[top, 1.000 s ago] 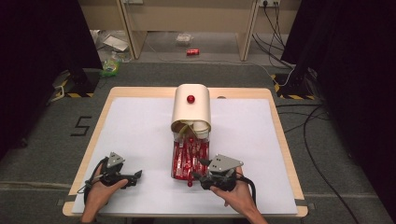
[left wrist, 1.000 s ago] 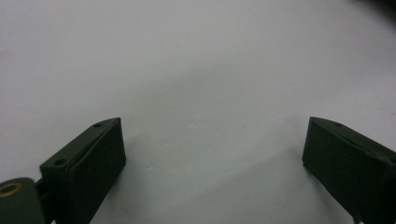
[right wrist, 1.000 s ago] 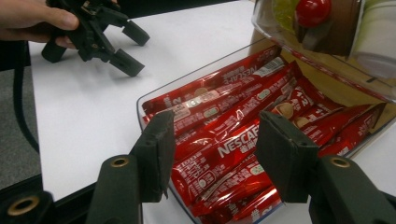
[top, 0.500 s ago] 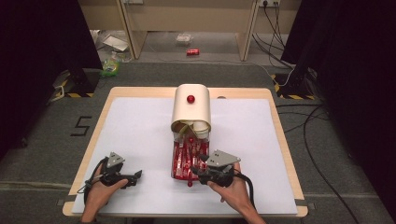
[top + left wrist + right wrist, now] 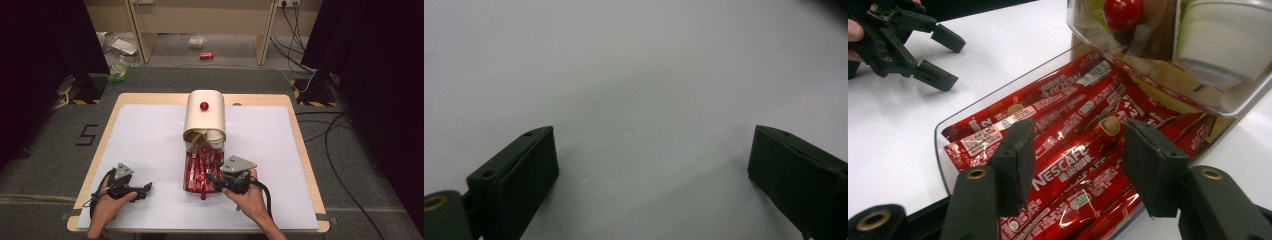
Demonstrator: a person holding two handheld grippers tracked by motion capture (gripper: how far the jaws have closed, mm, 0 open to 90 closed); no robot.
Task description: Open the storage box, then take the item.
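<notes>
Right gripper [image 5: 216,177]: my fingers [image 5: 1015,162] stand apart above the red Nescafé sachets [image 5: 1068,165], gripping nothing.
Sachets: lying in the clear tray [image 5: 186,187] at the tabletop's [image 5: 150,150] near centre, before the cream lidded box [image 5: 204,116].
Left gripper [image 5: 145,189]: near left, fingers [image 5: 526,177] spread wide, empty.

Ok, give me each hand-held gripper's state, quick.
Left hand-held gripper: open, nothing between its jaws, over the bare white table.
Right hand-held gripper: open above the red Nescafe sachets, gripping none.
</notes>
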